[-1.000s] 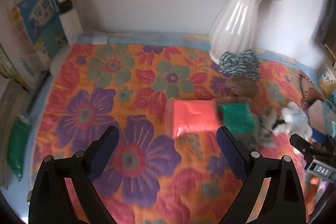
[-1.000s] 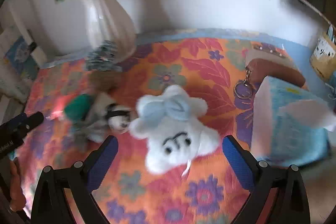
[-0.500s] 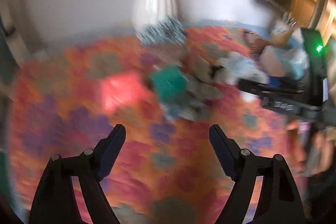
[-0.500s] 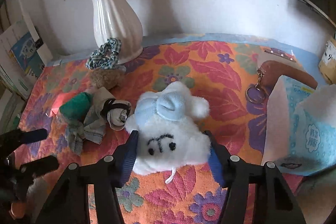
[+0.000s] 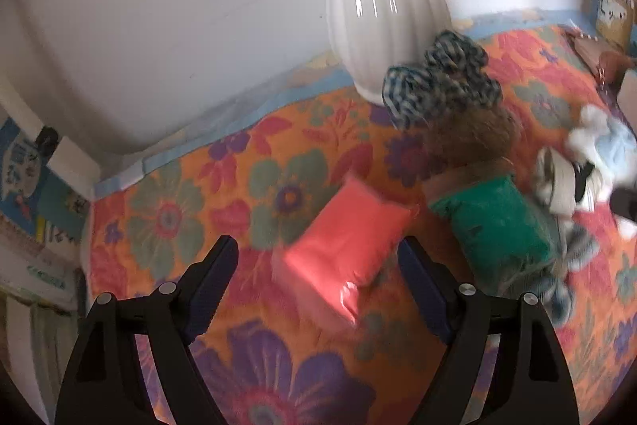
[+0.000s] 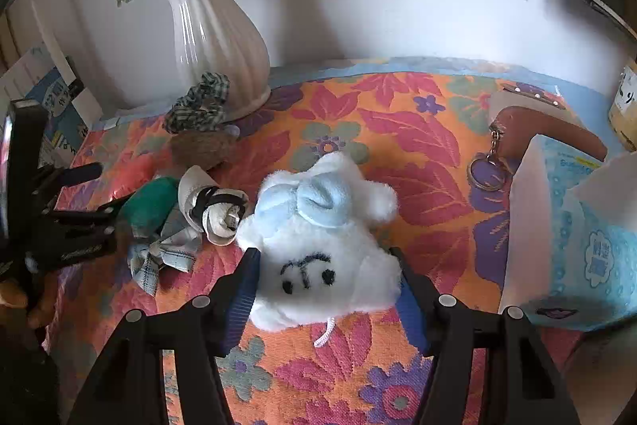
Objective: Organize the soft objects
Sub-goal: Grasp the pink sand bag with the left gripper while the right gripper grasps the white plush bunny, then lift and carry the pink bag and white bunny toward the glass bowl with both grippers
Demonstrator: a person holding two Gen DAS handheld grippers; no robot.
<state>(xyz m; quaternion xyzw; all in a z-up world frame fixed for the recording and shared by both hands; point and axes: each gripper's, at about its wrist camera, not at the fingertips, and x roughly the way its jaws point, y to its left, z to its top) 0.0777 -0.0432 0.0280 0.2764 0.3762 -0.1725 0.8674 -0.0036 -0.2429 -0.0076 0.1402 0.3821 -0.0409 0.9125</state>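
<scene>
Right tongs (image 6: 324, 285) were clenched on a white plush (image 6: 322, 253) lying on the floral surface (image 6: 418, 146). Left tongs (image 5: 318, 273) stood released around a pink pouch (image 5: 346, 245). Next, probably, squeezing and lifting gently.

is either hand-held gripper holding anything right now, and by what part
The right hand-held gripper is closed on the white plush toy, its pads pressing the two sides of the face end. The left hand-held gripper is open over the pink pouch, holding nothing.

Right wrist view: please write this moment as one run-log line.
right tongs: shut on white plush toy | toy: on floral cloth | left tongs: open at pink packet
</scene>
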